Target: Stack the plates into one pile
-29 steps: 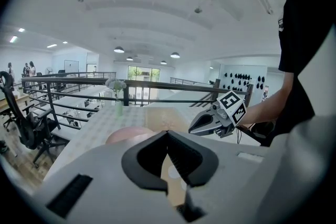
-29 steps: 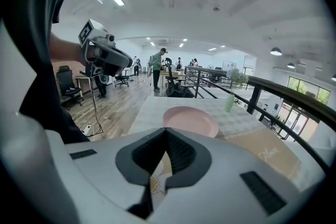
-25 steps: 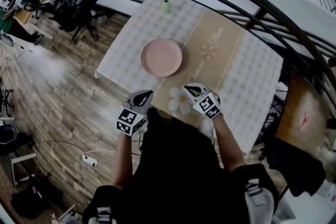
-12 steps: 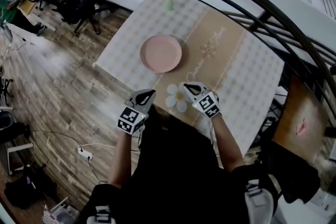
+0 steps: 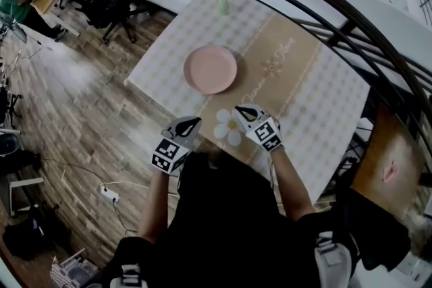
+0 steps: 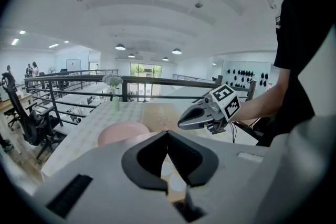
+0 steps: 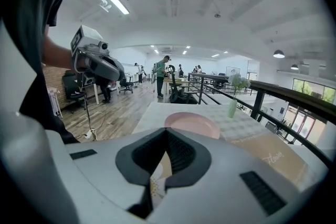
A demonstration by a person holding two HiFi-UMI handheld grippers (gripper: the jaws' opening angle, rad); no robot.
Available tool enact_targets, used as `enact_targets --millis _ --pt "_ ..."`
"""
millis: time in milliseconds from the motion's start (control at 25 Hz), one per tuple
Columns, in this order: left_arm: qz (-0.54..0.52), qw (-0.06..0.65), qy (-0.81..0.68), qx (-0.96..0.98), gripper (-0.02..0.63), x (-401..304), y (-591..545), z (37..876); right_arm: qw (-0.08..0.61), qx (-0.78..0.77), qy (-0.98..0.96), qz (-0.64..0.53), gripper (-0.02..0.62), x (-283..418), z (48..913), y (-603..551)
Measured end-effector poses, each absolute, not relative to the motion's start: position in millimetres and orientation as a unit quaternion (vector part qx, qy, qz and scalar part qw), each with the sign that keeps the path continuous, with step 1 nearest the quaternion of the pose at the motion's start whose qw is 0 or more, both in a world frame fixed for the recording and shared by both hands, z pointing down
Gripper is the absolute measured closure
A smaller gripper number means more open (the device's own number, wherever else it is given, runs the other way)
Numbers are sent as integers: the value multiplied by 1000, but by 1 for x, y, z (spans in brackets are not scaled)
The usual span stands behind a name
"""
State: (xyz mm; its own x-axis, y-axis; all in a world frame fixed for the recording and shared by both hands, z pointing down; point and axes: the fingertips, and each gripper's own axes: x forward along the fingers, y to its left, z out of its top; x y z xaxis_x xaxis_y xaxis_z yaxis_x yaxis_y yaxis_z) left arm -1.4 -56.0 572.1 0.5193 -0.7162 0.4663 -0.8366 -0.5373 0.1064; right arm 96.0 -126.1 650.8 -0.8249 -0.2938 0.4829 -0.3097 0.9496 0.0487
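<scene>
Plate [image 5: 210,69], pink, lies on the bench [image 5: 317,98] ahead of both claws, apart from them; whether it is one plate or a pile is unclear. The left claw [image 5: 194,120] and right claw [image 5: 238,108] are pressed together, empty, flanking a flower-shaped piece [image 5: 228,127]. This fits a pile already made, or claws about to begin stacking.

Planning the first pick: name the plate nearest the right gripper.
The white flower-shaped plate, just beside the right gripper; the round pink plate lies farther off, toward the vase.
</scene>
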Motion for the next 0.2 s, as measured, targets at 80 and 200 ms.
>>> enact_targets --millis 80,200 --pt "189 160 -452 857 606 1 -57 573 249 158 -955 17 600 96 652 -129" --pt "189 159 -451 857 606 2 -59 571 248 160 -955 24 600 96 656 -132"
